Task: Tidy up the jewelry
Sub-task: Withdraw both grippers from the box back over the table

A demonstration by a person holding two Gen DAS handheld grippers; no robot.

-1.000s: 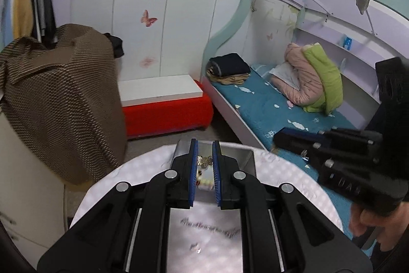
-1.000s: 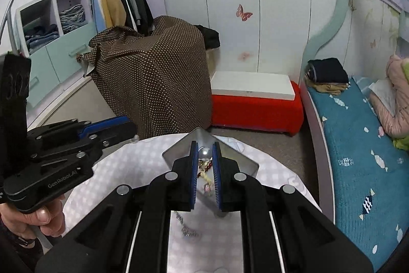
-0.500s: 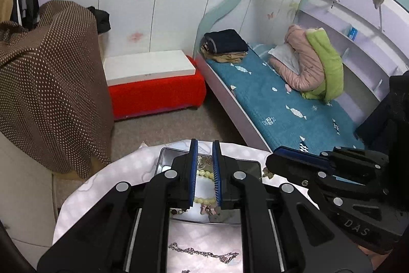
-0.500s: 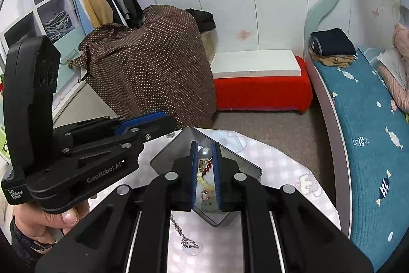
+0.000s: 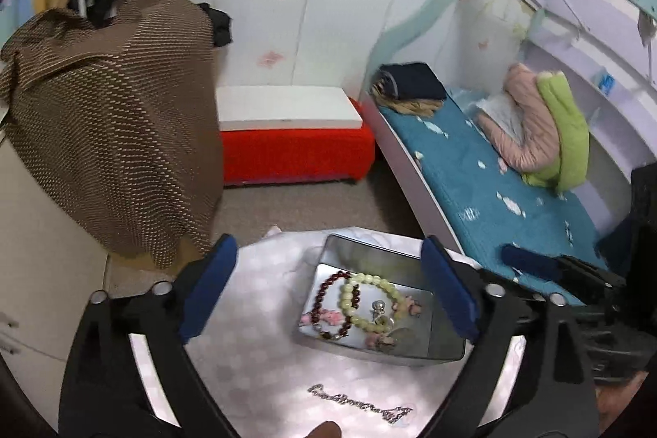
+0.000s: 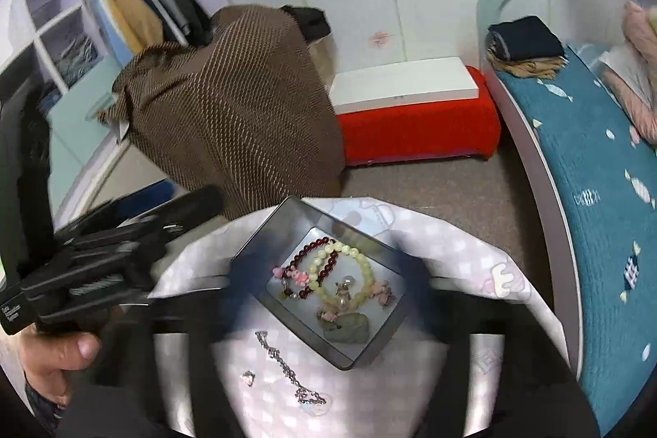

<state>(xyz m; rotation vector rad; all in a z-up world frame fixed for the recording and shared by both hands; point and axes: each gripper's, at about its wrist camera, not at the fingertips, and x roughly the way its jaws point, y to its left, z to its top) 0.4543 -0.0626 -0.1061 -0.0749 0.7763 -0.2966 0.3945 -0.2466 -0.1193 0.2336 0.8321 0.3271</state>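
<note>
- The right wrist view alone shows the wardrobe shelves [image 6: 61, 7] at ten o'clock and the person's left hand [image 6: 53, 356] at eight o'clock, wrapped round the left gripper's [image 5: 328, 294] handle; the left wrist view shows more of the bed [image 5: 492, 183], with a pink and green bundle [image 5: 542, 126] at two o'clock.
- A brown dotted cloth [image 5: 115, 118] drapes furniture beyond the table [image 5: 254, 364]; a red bench [image 5: 295, 150] stands at twelve.
- The metal tin [image 5: 369, 257] sits on the table, holding a pale bead bracelet [image 5: 365, 298] and a dark red bead bracelet [image 5: 324, 294].
- A silver chain [image 6: 287, 368] lies on the table just at the tin's six o'clock side; only the right view shows a small charm [image 6: 247, 377] beside it.
- Left fingers [image 5: 209, 290] are opening wide, empty, either side of the tin.
- Right gripper [image 6: 328, 286] is blurred, its fingers opening, gripping nothing.
</note>
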